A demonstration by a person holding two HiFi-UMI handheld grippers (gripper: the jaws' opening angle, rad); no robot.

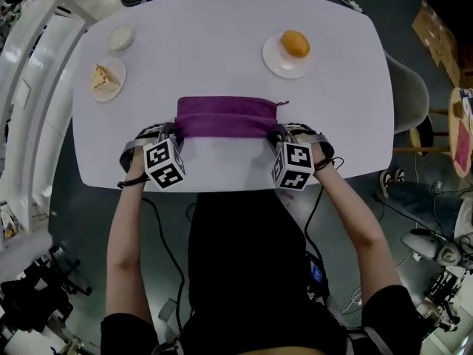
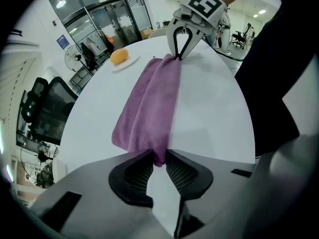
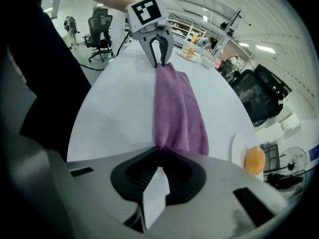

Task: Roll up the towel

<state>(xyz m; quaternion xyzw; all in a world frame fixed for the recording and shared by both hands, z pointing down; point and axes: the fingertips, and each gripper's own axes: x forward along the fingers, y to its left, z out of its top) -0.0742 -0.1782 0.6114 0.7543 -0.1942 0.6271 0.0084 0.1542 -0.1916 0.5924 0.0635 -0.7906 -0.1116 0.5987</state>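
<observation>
Our towel (image 1: 225, 117) along the near edge of the table (image 1: 222, 43), open top beyond, left gripper (image 1: 177, 133) and right gripper (image 1: 275, 133) clamped on its ends.

Person: black short-sleeved top (image 1: 251, 272), sleeves ending above the elbow; a thin dark band at each wrist; black cables (image 1: 168, 256) run down from both tools. Left gripper (image 1: 179, 132) and right gripper (image 1: 275, 134): pale grey moulded bodies; black ribbed pads (image 2: 135, 171); each carries a white cube (image 1: 164, 163) printed with black square markers.
</observation>
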